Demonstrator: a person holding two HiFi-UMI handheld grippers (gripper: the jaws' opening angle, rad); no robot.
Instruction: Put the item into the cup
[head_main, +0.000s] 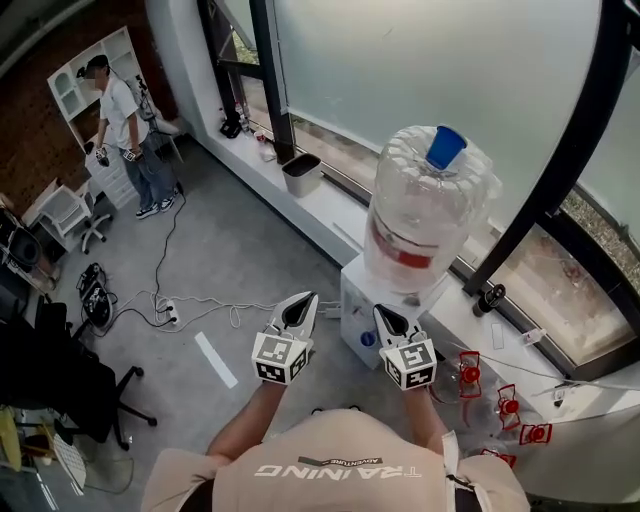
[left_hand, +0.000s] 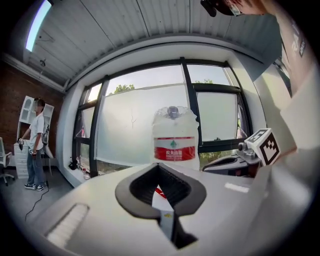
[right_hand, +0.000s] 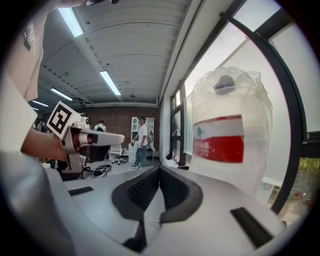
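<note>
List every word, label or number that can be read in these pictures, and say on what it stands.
"TRAINING", upside down in the head view, on the person's shirt; the smaller line above it is too small to read.
"农夫山泉" on the red label of the water bottle.
The marker cubes: patterns only, no words.

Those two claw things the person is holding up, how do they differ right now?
In the head view, the left gripper hangs over the grey floor, while the right gripper hangs over the white dispenser. The water bottle sits dead ahead of the left gripper, but looms nearer and off-centre for the right gripper. Both have their jaws together, holding nothing.
</note>
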